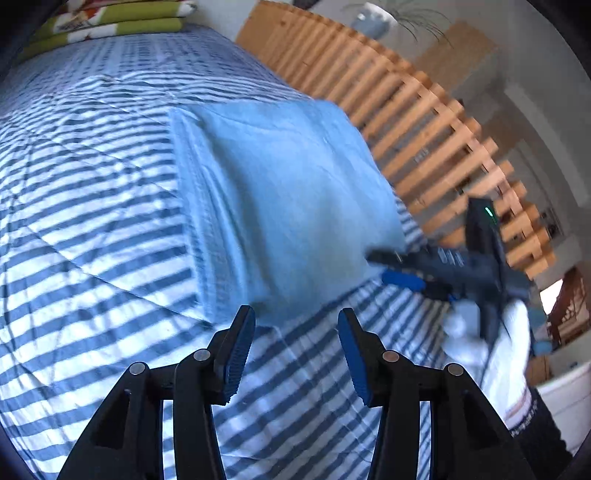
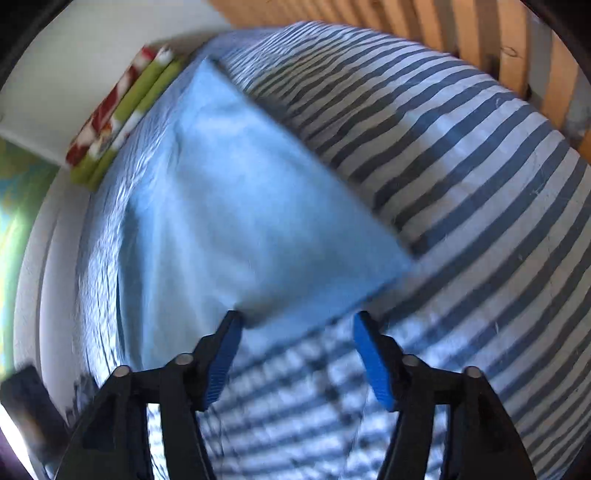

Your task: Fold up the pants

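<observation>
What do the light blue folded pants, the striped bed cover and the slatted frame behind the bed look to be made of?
Pants: soft matte woven cloth, perhaps cotton; it lies limp with a stitched seam along one edge.
Striped bed cover: matte quilted fabric, with creases and stitch lines crossing the stripes.
Slatted frame: light bare-looking wood, likely pine; a knot shows in the right wrist view.

A bed [image 1: 92, 206] under a blue-and-white striped quilt carries the folded light-blue pants [image 1: 288, 199] lying flat near its middle. At about eleven o'clock from them, folded green, red and white bedding [image 1: 110, 22] rests at the bed's far end.
</observation>
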A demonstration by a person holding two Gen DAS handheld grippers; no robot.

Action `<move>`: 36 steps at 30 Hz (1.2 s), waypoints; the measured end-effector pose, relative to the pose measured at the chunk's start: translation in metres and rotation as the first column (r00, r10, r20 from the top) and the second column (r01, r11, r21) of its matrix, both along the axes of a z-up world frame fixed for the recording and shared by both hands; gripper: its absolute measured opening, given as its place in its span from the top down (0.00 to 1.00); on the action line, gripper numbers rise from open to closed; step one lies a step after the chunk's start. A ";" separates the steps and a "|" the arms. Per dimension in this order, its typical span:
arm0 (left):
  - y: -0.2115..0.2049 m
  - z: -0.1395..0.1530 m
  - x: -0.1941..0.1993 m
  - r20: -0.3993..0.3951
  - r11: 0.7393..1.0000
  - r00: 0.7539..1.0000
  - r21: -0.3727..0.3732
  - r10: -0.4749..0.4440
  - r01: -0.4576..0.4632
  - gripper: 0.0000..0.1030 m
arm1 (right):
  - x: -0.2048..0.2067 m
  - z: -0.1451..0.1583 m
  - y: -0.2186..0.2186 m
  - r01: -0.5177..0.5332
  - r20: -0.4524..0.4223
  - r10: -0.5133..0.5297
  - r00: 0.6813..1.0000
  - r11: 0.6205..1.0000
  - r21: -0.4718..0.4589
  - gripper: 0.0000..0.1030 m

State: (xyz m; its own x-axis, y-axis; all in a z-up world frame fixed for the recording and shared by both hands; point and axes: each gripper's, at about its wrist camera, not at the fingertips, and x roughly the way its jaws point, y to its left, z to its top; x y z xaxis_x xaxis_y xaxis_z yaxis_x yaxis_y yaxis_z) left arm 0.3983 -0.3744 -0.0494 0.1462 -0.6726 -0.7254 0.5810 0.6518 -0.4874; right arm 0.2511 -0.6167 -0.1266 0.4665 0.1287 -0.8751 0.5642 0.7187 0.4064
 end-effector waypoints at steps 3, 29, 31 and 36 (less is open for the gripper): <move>-0.005 -0.002 -0.010 -0.008 1.000 1.000 -0.007 -0.030 0.030 0.51 | 0.012 -0.006 -0.002 0.037 0.007 -0.037 0.999 0.999 -0.009 0.34; -0.069 -0.018 -0.010 0.097 0.993 0.990 -0.071 0.098 -0.091 0.66 | 0.049 0.109 0.006 0.001 0.230 0.005 0.973 1.000 -0.025 0.85; -0.066 -0.015 -0.014 0.089 0.993 0.992 -0.082 0.094 -0.087 0.65 | 0.044 0.114 0.001 0.013 0.238 -0.004 0.971 0.999 -0.036 0.85; -0.072 0.004 -0.037 0.211 0.997 0.974 -0.014 0.083 -0.082 0.65 | 0.021 0.123 -0.017 0.036 0.264 -0.029 0.964 0.999 -0.018 0.86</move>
